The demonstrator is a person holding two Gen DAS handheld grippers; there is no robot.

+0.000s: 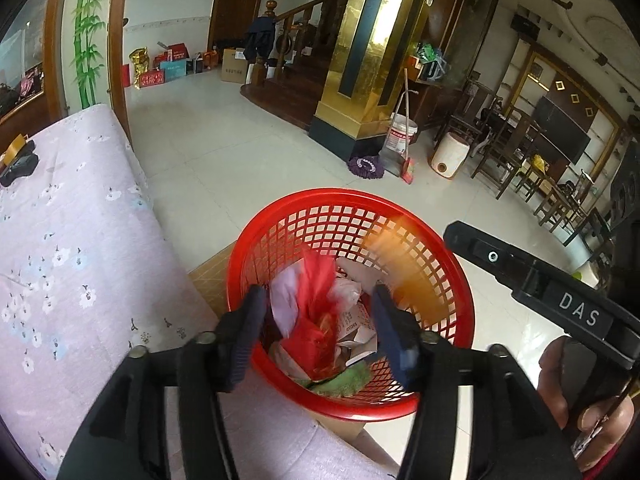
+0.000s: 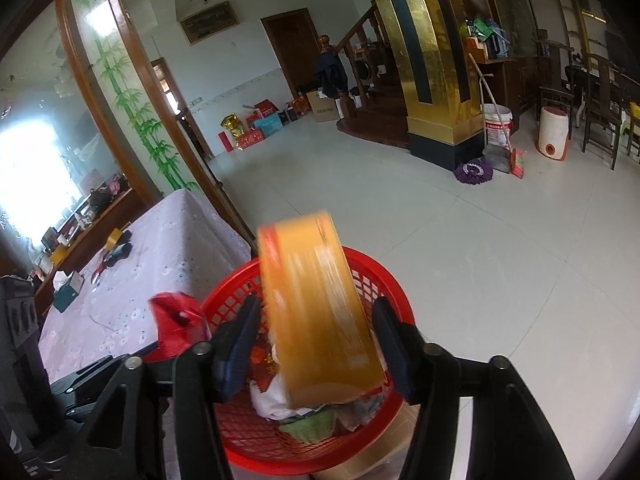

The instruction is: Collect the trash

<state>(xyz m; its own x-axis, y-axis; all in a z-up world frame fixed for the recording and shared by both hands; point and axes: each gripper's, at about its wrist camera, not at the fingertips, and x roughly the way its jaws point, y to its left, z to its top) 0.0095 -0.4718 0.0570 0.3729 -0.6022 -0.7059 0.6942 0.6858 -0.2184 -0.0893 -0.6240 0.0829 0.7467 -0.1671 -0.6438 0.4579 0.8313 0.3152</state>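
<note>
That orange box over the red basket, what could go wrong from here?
1. The orange box is blurred between the open right gripper fingers, apparently falling; it could tip over the red basket rim onto the floor.
2. The basket already holds a pile of trash, so the box or the red bag under the left gripper may spill.

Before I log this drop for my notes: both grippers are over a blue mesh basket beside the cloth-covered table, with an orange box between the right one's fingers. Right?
One detail is off: the mesh basket is red, not blue, as both wrist views show. The rest stands: the left gripper and right gripper are over it beside the cloth-covered table, and the blurred orange box sits between the right one's fingers.
</note>
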